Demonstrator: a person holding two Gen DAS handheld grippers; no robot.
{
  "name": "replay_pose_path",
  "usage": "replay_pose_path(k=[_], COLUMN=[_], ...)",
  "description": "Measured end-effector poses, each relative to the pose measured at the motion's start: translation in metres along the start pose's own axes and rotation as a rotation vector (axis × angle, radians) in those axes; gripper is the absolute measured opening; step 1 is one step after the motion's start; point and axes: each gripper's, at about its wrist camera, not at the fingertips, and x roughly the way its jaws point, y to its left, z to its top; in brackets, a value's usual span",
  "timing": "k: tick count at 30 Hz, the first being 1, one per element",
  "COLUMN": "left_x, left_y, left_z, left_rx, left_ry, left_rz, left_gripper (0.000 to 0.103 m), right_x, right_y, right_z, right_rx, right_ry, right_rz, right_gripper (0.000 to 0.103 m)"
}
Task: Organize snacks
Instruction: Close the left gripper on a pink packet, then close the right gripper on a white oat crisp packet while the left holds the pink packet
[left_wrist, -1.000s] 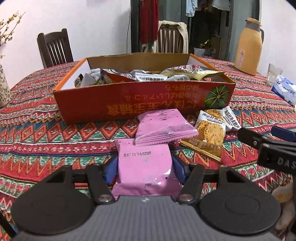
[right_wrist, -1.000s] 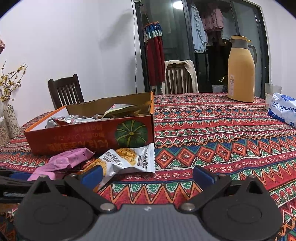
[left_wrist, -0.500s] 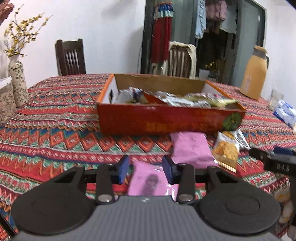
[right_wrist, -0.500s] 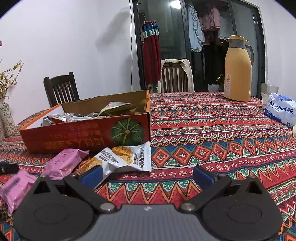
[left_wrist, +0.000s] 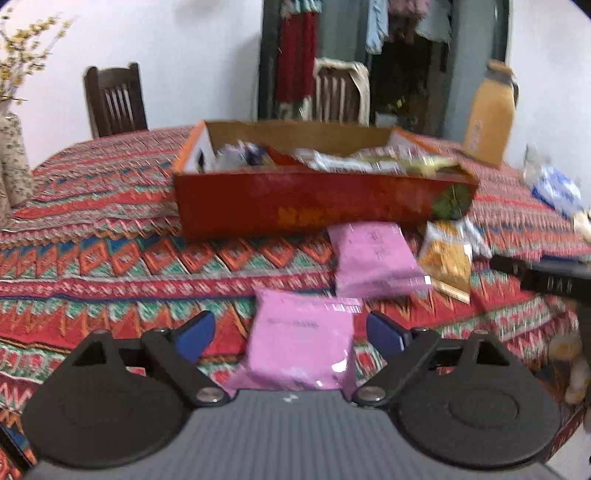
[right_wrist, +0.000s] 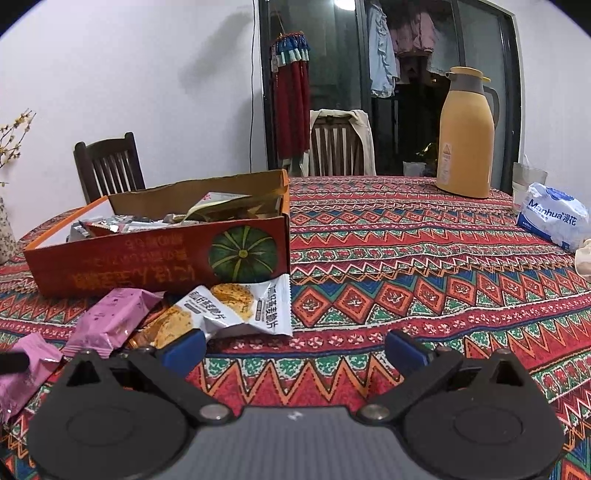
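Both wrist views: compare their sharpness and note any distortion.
Left wrist view: motion-blurred throughout; print on the orange box and near pink packet is smeared. Right wrist view: sharp; lettering on the cracker packet is crisp. Both: fisheye bending, dark corners; the door frame bows.

Your left gripper (left_wrist: 291, 328) points downward, its jaws opening and pressing on nothing. Your right gripper (right_wrist: 295, 345) holds its jaws wide apart, empty.

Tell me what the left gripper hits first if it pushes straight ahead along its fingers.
Most likely the flat pink foil snack packet lying between the opening jaws of the left gripper, untouched by either pad. Depth is unclear in this blurred view.
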Motion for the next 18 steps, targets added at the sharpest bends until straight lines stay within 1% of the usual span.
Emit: replay_pose_path(k=[1, 2, 3, 5, 9, 16, 18], left_x=[0.005, 0.008, 0.008, 0.006, -0.004, -0.011, -0.009], left_y=[-0.002, -0.006, -0.009, -0.008, 0.000, 0.019, 0.024], left_z=[-0.002, -0.003, -0.004, -0.003, 0.002, 0.030, 0.037], left_rx=[0.010, 0.025, 0.038, 0.025, 0.003, -0.057, -0.080], left_ry=[0.024, 0.029, 0.021, 0.019, -0.026, -0.130, -0.174], left_rz=[-0.004, 0.007, 0.016, -0.015, -0.016, 0.033, 0.056], left_gripper=[0.073, 0.065, 0.063, 0.062, 0.062, 0.062, 0.063], right_x=[0.000, 0.000, 0.000, 0.000, 0.000, -0.001, 0.000], right_y=[-0.001, -0.001, 0.000, -0.001, -0.002, -0.002, -0.001], right_z=[0.000, 0.000, 0.000, 0.000, 0.000, 0.000, 0.000], right_rx=[0.001, 0.002, 0.002, 0.004, 0.009, 0.007, 0.004], right_ry=[0.001, 0.002, 0.003, 0.004, 0.002, -0.006, -0.003], right_rz=[-0.001, -0.003, -0.003, -0.003, 0.004, 0.008, 0.006], right_gripper=[0.103, 0.103, 0.103, 0.103, 0.103, 0.103, 0.103])
